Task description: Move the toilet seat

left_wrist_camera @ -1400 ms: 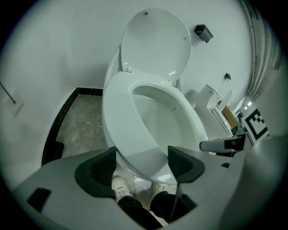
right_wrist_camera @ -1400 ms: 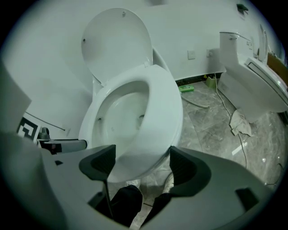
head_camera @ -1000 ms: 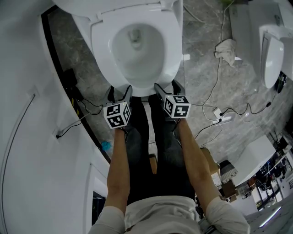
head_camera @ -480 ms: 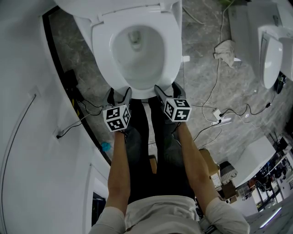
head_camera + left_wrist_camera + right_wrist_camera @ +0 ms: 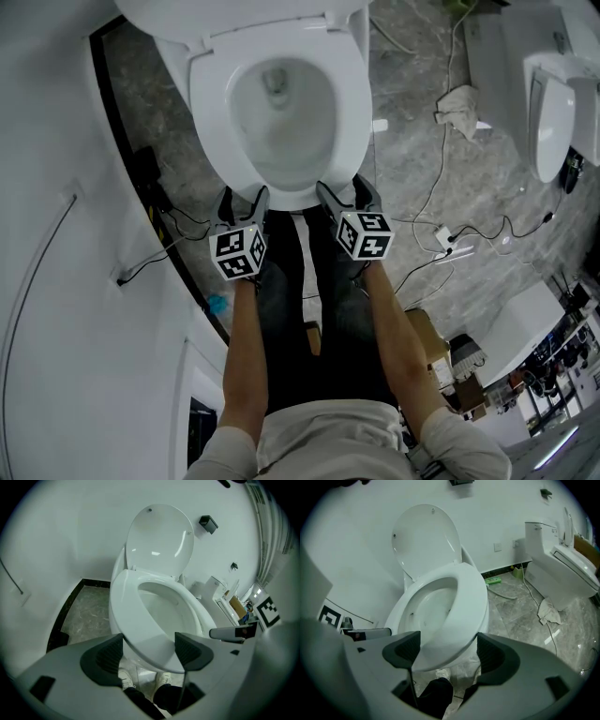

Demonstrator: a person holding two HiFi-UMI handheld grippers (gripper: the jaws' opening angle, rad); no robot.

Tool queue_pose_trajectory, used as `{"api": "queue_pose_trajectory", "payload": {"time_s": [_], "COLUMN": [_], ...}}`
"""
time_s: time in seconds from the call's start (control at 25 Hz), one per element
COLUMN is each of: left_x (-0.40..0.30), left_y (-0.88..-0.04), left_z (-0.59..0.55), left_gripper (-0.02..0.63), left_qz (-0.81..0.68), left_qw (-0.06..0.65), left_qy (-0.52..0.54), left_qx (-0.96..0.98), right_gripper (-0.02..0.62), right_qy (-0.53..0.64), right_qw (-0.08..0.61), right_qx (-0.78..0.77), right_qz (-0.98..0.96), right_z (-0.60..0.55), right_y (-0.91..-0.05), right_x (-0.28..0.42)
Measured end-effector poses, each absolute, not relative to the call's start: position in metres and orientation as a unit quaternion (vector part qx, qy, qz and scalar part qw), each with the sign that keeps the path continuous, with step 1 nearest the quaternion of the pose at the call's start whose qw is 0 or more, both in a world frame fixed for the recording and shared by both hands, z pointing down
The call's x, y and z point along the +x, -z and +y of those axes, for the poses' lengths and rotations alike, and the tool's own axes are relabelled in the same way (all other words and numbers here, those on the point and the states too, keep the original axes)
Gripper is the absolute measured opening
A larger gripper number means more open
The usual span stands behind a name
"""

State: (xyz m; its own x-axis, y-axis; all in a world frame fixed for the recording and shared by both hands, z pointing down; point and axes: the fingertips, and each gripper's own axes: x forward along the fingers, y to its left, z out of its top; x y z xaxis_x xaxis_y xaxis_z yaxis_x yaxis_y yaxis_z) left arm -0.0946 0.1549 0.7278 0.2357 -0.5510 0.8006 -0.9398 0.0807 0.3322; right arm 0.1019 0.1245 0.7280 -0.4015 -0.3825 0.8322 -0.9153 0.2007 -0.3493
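A white toilet stands below me with its seat (image 5: 208,103) down on the bowl and its lid (image 5: 159,536) upright against the wall. My left gripper (image 5: 242,201) hovers at the front left of the seat rim, and my right gripper (image 5: 347,192) at the front right. Both are open. In the left gripper view, the seat's front edge (image 5: 145,641) shows between the spread jaws of the left gripper (image 5: 149,651). The right gripper (image 5: 447,651) frames the seat (image 5: 466,602) the same way. Whether either touches the seat is unclear.
A second toilet (image 5: 553,103) stands at the right, with a crumpled white cloth (image 5: 459,101) and cables (image 5: 441,169) on the grey marble floor beside it. A power strip (image 5: 455,246) lies near my right leg. A white curved wall (image 5: 56,234) closes the left side.
Both grippers have drifted slightly back from the toilet's front rim, toward the person. Their jaws remain open.
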Motion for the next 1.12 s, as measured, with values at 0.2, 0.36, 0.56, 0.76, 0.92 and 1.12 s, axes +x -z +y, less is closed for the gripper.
{"api": "queue_pose_trajectory", "payload": {"time_s": [0.2, 0.36, 0.56, 0.76, 0.92, 1.12], "left_x": [-0.096, -0.096, -0.097, -0.099, -0.099, -0.1], "left_y": [-0.716, -0.708, -0.696, -0.683, -0.675, -0.664], "left_z": [0.153, 0.153, 0.151, 0.148, 0.147, 0.144], "left_gripper": [0.358, 0.357, 0.357, 0.357, 0.358, 0.357], "left_qz": [-0.583, -0.585, -0.587, -0.59, -0.591, -0.592], "left_qw": [0.445, 0.442, 0.438, 0.432, 0.426, 0.417], "left_qy": [-0.206, -0.201, -0.197, -0.186, -0.183, -0.181], "left_qx": [0.647, 0.649, 0.652, 0.656, 0.661, 0.666], "right_gripper": [0.393, 0.393, 0.391, 0.391, 0.391, 0.391], "right_qy": [-0.433, -0.429, -0.425, -0.419, -0.416, -0.413], "right_qw": [0.293, 0.287, 0.281, 0.273, 0.269, 0.259], "right_qx": [0.459, 0.461, 0.464, 0.469, 0.471, 0.476], "right_qz": [-0.718, -0.722, -0.724, -0.728, -0.73, -0.732], "right_z": [0.123, 0.122, 0.121, 0.118, 0.117, 0.114], "right_y": [-0.715, -0.707, -0.696, -0.682, -0.674, -0.664], "right_x": [0.101, 0.101, 0.101, 0.1, 0.1, 0.099]}}
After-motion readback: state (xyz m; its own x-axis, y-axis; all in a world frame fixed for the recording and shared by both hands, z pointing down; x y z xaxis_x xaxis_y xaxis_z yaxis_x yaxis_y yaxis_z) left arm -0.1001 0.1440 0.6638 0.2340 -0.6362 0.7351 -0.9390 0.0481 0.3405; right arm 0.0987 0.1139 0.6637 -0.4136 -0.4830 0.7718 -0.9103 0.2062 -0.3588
